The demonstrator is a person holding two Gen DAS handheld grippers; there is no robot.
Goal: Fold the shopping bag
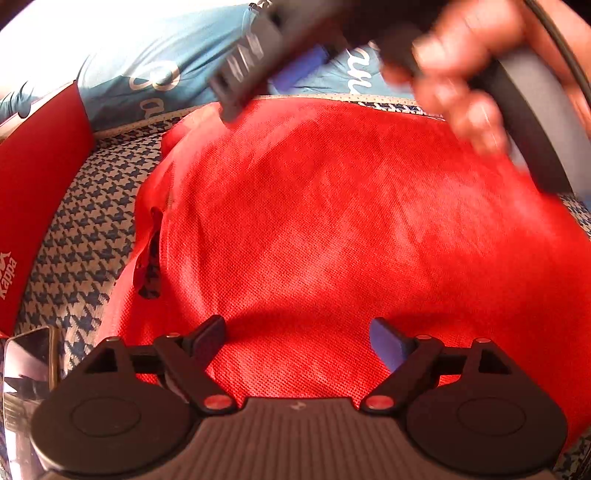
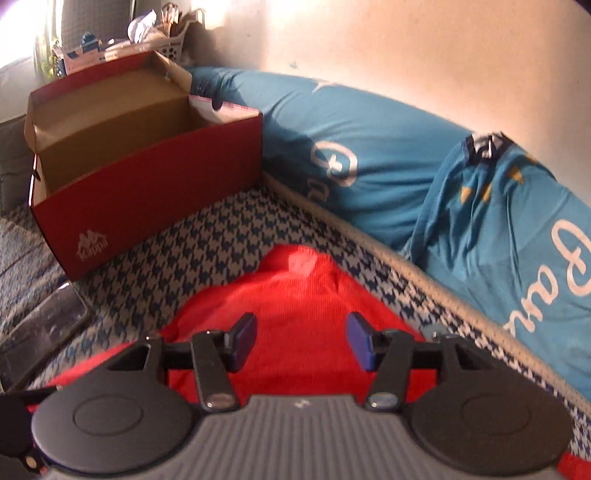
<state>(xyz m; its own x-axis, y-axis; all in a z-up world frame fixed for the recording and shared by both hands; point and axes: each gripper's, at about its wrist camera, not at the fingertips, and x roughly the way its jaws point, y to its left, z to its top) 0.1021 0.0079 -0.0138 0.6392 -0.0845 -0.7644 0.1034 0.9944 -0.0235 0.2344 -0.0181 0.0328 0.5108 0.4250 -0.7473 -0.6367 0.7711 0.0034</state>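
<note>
The red non-woven shopping bag (image 1: 332,206) lies flat on a houndstooth-patterned bed cover (image 1: 85,236), its folded edge and a dark slit at the left. My left gripper (image 1: 299,338) hovers over the bag's near part, open, with only fabric below its blue-padded fingers. At the top of the left wrist view the right gripper (image 1: 258,70) appears blurred, held by a hand (image 1: 458,74) above the bag's far edge. In the right wrist view my right gripper (image 2: 301,338) is open above the bag's (image 2: 295,295) far corner, with nothing between the pads.
An open red shoebox (image 2: 147,184) stands on the bed cover at the left. Blue pillows (image 2: 351,147) lie along the wall behind the bag. A shiny flat object (image 2: 40,336) lies at the left near edge. A basket of clutter (image 2: 162,33) sits far back.
</note>
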